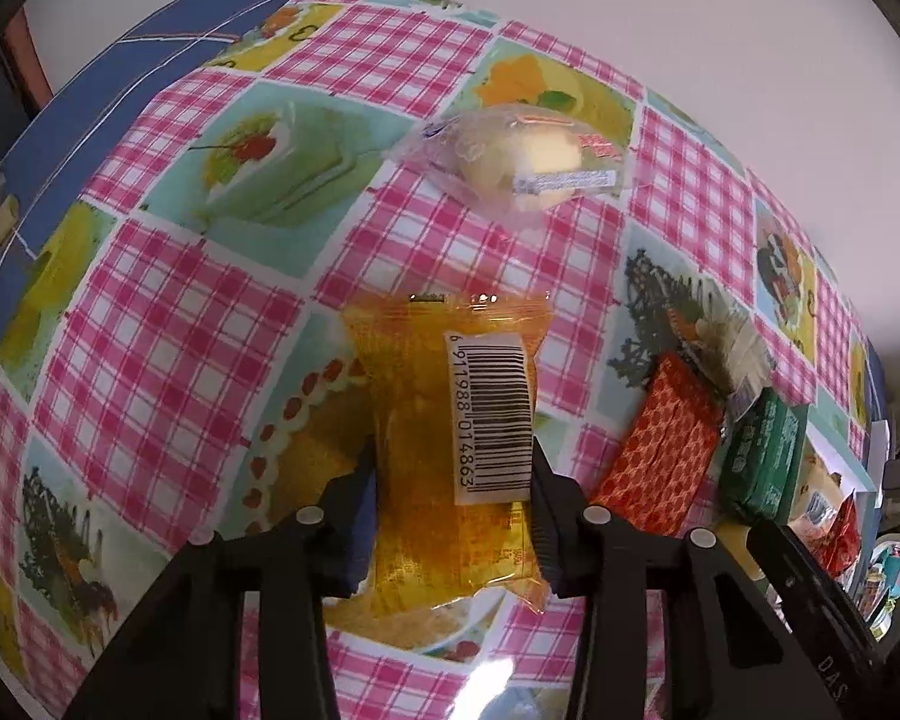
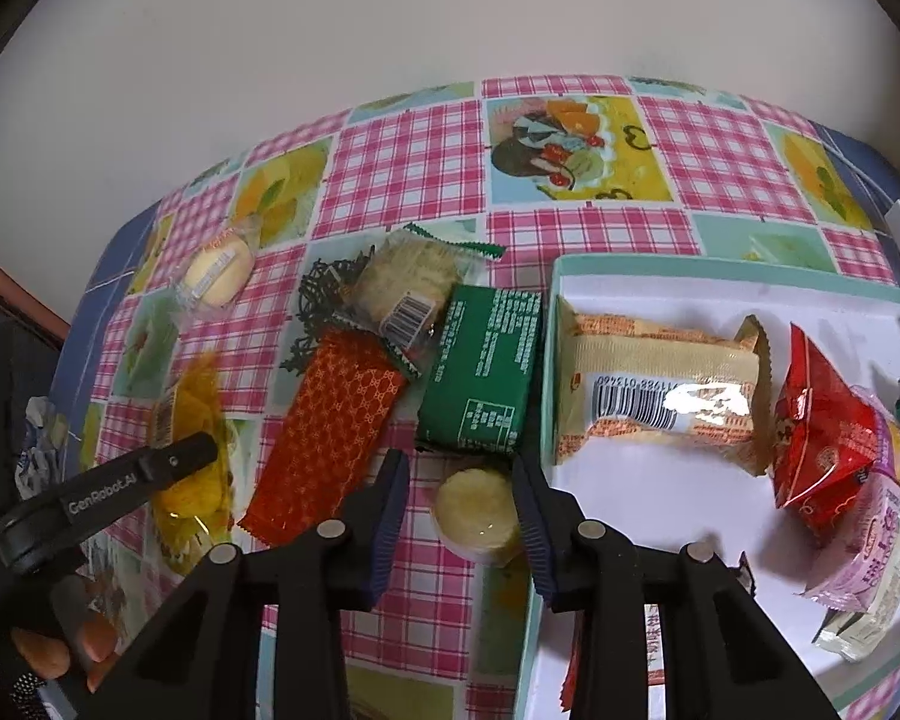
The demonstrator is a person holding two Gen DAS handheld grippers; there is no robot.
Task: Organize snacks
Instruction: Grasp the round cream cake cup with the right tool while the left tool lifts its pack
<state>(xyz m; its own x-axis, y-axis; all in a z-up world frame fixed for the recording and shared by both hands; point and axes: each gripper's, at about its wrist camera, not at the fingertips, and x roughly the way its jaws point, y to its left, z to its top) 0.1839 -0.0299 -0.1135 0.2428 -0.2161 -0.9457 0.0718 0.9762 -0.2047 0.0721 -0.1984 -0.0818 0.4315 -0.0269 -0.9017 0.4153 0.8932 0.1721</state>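
Note:
My left gripper (image 1: pixel 453 474) is shut on an orange snack packet (image 1: pixel 450 420) with a barcode, its fingers pressing both sides just above the tablecloth. The packet also shows in the right wrist view (image 2: pixel 195 420). My right gripper (image 2: pixel 459 480) stands around a round yellow cake (image 2: pixel 477 513) in clear wrap, and I cannot tell whether the fingers touch it. A white box (image 2: pixel 660 474) with a teal rim holds a beige packet (image 2: pixel 660 390), a red packet (image 2: pixel 822 438) and a pink packet (image 2: pixel 870 546).
On the checked tablecloth (image 1: pixel 168 324) lie a round cake in clear wrap (image 1: pixel 522 159), a red patterned bar (image 2: pixel 330 438), a green packet (image 2: pixel 486 372) and a cracker packet (image 2: pixel 402 294). A white wall stands behind the table.

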